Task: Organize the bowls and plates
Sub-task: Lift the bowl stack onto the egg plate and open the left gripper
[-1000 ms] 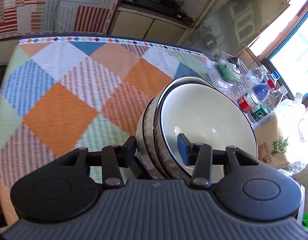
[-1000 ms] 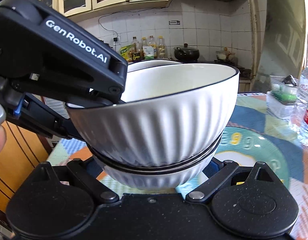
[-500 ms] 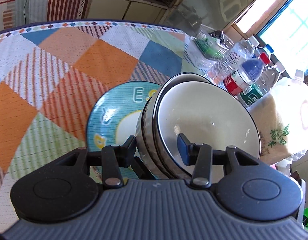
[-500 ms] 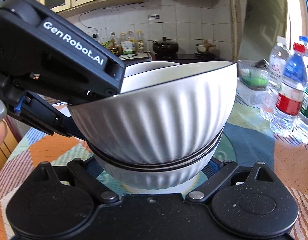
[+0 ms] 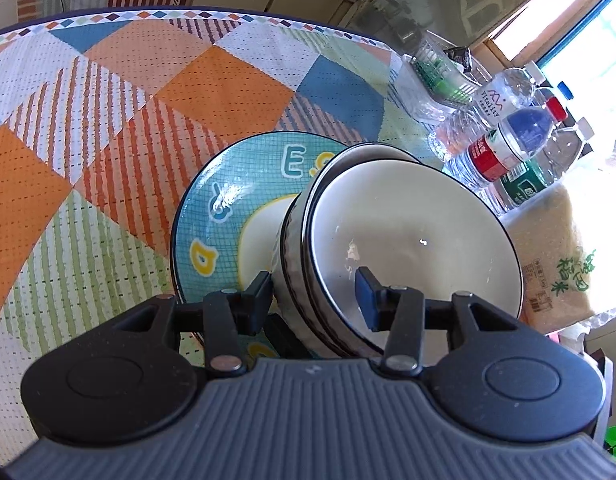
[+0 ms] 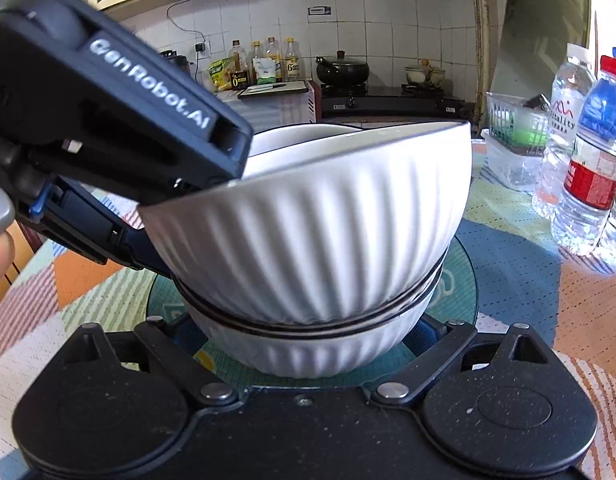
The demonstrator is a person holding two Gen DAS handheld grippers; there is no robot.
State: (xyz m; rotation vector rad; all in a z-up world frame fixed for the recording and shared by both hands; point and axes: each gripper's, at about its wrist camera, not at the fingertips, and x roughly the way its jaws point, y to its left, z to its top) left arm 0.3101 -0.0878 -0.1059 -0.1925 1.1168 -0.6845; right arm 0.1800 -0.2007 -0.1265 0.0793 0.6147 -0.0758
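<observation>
Table point(image 5: 107, 120): checked cloth; bottles point(image 5: 504, 148) at right edge, one reads "Vitality".
Plate point(image 5: 211, 208): teal, letters "E", "D".
Left gripper point(image 5: 316, 296): "GenRobot.AI", clamped on bowls point(image 6: 320, 240) rim.
Right gripper point(image 6: 308, 344): jaws apart beside bowls.

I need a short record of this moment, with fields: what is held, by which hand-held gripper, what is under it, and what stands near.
held: stack of white ribbed bowls
left hand-held gripper: shut on the stack's rim, one finger outside, one inside
right hand-held gripper: fingers spread wide at both sides of the lowest bowl; contact hidden
below: teal plate with letters, on the checked tablecloth
contact with plate: cannot tell
nearby: water bottles, bag of rice
</observation>
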